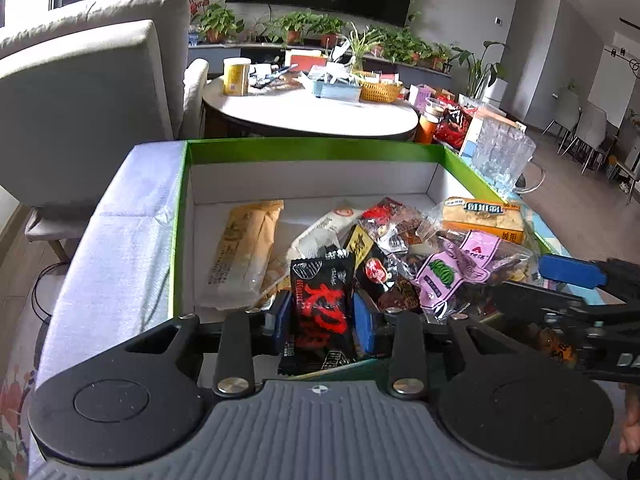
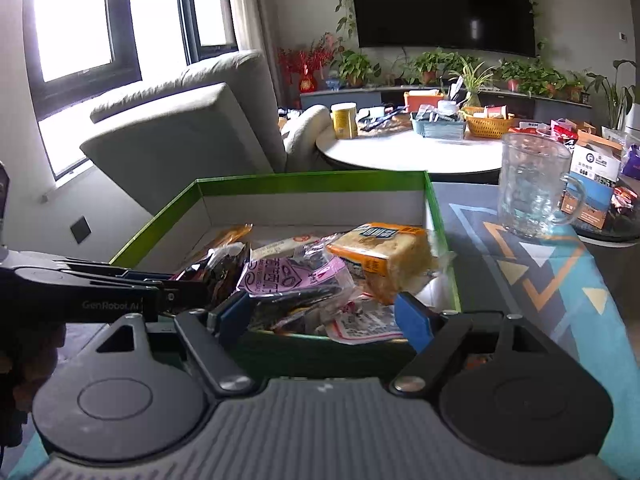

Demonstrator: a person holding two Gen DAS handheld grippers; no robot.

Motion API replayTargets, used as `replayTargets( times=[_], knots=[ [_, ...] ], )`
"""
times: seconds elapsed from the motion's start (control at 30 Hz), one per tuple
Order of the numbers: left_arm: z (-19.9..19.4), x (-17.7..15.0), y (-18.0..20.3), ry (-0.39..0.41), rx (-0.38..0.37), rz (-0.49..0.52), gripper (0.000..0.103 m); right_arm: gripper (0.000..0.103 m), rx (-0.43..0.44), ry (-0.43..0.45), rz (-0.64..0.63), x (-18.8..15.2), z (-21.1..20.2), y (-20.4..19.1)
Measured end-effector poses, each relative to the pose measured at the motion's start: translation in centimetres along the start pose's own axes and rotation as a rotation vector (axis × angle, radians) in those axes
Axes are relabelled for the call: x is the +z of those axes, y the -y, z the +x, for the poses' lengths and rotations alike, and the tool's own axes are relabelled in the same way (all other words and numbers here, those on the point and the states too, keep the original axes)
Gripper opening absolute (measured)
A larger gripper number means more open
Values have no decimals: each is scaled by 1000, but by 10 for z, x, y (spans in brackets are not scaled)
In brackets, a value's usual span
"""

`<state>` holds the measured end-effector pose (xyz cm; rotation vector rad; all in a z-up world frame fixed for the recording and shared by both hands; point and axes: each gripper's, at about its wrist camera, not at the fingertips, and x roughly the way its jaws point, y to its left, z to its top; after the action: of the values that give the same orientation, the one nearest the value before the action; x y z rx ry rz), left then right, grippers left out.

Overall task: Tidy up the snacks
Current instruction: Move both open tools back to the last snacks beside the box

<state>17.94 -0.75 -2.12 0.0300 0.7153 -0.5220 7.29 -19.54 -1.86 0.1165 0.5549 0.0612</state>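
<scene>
A green box (image 1: 312, 148) with a white inside holds several snack packets. My left gripper (image 1: 324, 318) is shut on a black packet with red characters (image 1: 320, 304), held upright over the box's near edge. From the right, my right gripper (image 1: 520, 280) reaches into the pile. In its own view the right gripper (image 2: 323, 316) has its blue pads against a clear bag with a pink label (image 2: 288, 276), low over the box (image 2: 312, 180). The left gripper (image 2: 200, 280) comes in from the left edge there.
A cake packet with an orange label (image 2: 384, 256) leans in the box's right side and a tan packet (image 1: 248, 248) lies at its left. A glass mug (image 2: 532, 188) stands on the patterned cloth to the right. Beyond are a round table (image 1: 312, 116) and a grey armchair (image 1: 88, 92).
</scene>
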Motion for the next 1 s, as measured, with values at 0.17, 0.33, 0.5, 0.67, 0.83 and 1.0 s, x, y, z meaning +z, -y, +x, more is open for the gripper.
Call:
replayTargets(
  times=[0.17, 0.33, 0.5, 0.67, 0.83, 1.0],
  knots=[
    [-25, 5, 1, 115, 28, -14, 31, 40, -2, 74, 51, -2, -24, 14],
    [-48, 1, 15, 167, -12, 36, 31, 40, -51, 79, 91, -9, -38, 31],
    [-54, -17, 32, 101, -175, 69, 31, 41, -83, -1, 66, -32, -40, 44],
    [-38, -37, 60, 4, -238, 135, 32, 41, -101, -61, 66, -49, -34, 51],
    [-8, -42, 79, -47, -222, 165, 33, 41, -115, -95, 59, -55, -26, 50],
    [6, -44, 87, -47, -233, 124, 48, 41, -130, -104, 34, -63, -27, 49]
  ],
)
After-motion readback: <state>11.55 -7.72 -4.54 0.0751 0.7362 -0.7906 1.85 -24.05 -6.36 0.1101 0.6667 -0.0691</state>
